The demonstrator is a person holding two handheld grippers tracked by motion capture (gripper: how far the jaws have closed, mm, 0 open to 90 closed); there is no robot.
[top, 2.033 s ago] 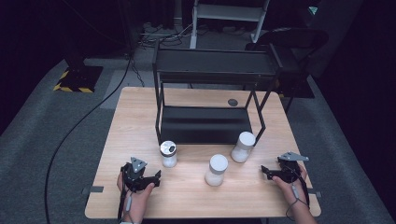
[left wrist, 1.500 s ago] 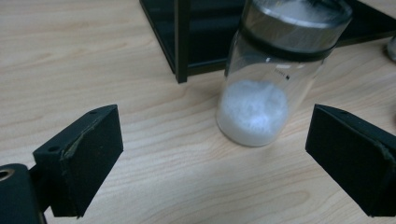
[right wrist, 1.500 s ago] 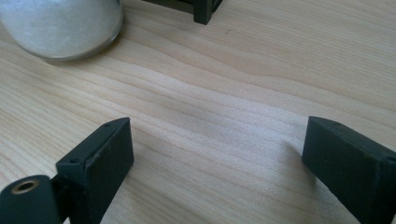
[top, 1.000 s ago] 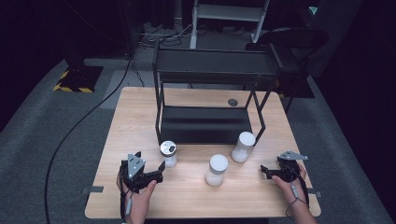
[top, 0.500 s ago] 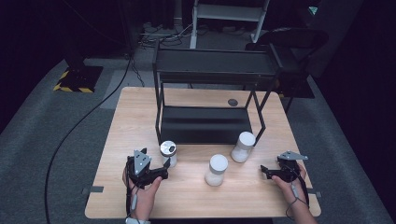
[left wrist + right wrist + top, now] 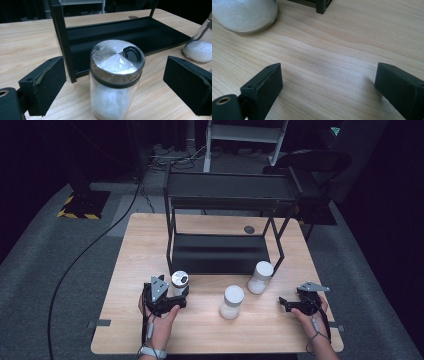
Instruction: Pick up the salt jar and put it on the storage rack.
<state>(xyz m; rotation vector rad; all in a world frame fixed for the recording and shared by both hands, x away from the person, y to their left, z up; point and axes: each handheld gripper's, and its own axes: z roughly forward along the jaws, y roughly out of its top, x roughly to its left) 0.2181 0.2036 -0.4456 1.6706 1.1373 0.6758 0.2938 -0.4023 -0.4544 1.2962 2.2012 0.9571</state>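
Left gripper [image 6: 115, 82] jaws wide, astride metal-lidded shaker jar [image 6: 116, 75], pads clear of glass; jar upright on table [image 6: 150, 240], at rack's [image 6: 220, 252] near-left post; right gripper [image 6: 329, 85] jaws wide, nothing between, over bare wood at table's 4 o'clock; glass jar [image 6: 244, 15] at its 11 o'clock.

Each hand-held gripper is black. The left hand-held gripper [image 6: 170, 296] and the right hand-held gripper [image 6: 292, 304] each carry a grey three-cornered plate on top, with a thin cable trailing back over the hand. Their jaws are blocky, faced with dark foam pads [image 6: 48, 86] fraying at the edges. A pale band circles the left wrist.
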